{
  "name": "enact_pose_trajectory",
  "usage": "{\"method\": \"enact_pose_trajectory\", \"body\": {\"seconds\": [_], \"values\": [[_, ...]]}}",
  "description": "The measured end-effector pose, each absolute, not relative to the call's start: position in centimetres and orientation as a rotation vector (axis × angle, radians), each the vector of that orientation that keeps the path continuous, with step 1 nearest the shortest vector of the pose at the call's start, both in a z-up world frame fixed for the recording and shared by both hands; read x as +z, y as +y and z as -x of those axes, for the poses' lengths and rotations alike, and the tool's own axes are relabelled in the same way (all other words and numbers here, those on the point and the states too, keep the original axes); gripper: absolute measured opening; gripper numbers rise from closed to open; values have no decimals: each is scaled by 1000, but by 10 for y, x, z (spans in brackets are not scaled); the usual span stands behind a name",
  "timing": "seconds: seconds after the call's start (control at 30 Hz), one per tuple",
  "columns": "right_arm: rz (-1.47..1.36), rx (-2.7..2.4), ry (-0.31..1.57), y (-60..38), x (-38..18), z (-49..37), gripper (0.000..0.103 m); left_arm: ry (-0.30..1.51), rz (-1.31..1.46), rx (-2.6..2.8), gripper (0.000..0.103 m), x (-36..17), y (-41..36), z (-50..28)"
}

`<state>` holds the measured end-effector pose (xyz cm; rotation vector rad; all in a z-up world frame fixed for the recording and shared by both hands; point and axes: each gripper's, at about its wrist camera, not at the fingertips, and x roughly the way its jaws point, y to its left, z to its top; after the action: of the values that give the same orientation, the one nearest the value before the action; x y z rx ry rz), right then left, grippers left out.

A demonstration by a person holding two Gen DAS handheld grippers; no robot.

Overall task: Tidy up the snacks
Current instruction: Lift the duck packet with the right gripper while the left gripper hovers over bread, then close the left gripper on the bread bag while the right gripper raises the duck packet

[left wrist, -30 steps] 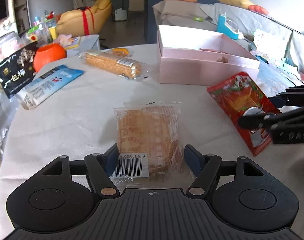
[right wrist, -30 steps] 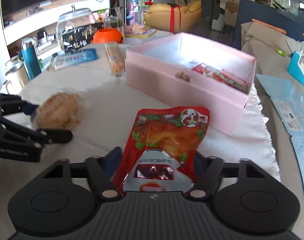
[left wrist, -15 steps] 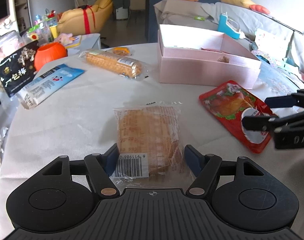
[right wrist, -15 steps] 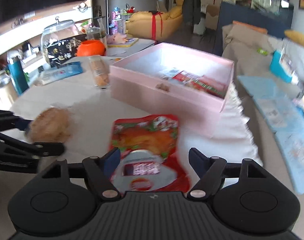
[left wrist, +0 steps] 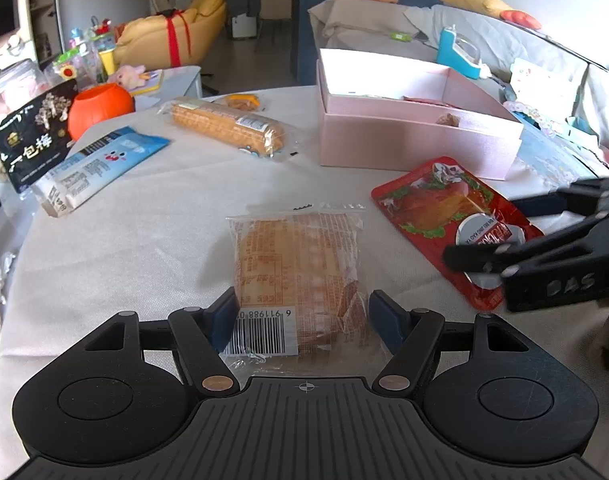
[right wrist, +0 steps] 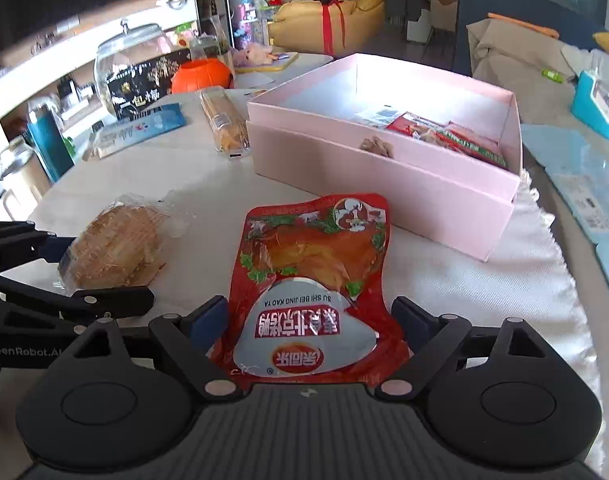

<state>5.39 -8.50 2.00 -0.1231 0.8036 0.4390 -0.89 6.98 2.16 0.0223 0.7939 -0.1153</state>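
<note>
A clear-wrapped wafer pack [left wrist: 296,264] lies flat on the white tablecloth, and my left gripper [left wrist: 300,316] stands open around its near end, a pad beside each edge. To its right a red roast-duck pouch [right wrist: 316,248] lies flat on the cloth. My right gripper [right wrist: 308,316] straddles the pouch's near end; its jaws are opening and the pads stand just off the pouch's sides. Beyond the pouch is the open pink box [right wrist: 384,168] with several snack packets inside. From the left wrist the pouch [left wrist: 436,204] and the right gripper [left wrist: 484,228] show at the right.
Far left on the table lie a long biscuit pack [left wrist: 228,128], a blue packet [left wrist: 100,164], a black bag [left wrist: 28,140] and an orange pumpkin bowl [left wrist: 100,106]. A glass jar [right wrist: 132,56] and teal bottle [right wrist: 48,144] stand past the table's edge. Blue sheets [right wrist: 584,184] lie right.
The right gripper has spread its jaws and let go of the red pouch, which went from tilted up in its grip to lying flat. The left gripper and the wafer pack have not moved.
</note>
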Motion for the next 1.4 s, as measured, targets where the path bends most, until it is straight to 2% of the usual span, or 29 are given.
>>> {"method": "enact_pose_trajectory", "body": {"seconds": [0.23,0.43,0.47,0.7,0.83,0.97,1.03,1.13,1.2,1.4], "values": [[139,463,683,-92,45,-33,89,793,-19,-108,75,22,70,9],[161,431,766,-73,21,-52,91,792,-17,-112,74,21,70,9],[144,438,797,-73,15,-57,95,791,-17,-111,74,22,70,9],[129,450,767,-74,8,-56,97,793,-5,-117,74,23,73,9],[147,456,760,-73,8,-57,97,803,56,-126,67,26,85,5],[164,470,754,-75,9,-55,97,801,111,-129,66,27,94,5],[175,487,759,-75,10,-55,93,800,109,-128,66,27,93,5],[197,526,761,-77,16,-51,80,799,107,-127,66,27,92,5],[217,528,736,-79,22,-46,64,800,107,-127,66,27,92,5],[146,529,770,-95,29,-47,56,798,107,-129,66,26,92,5]]}}
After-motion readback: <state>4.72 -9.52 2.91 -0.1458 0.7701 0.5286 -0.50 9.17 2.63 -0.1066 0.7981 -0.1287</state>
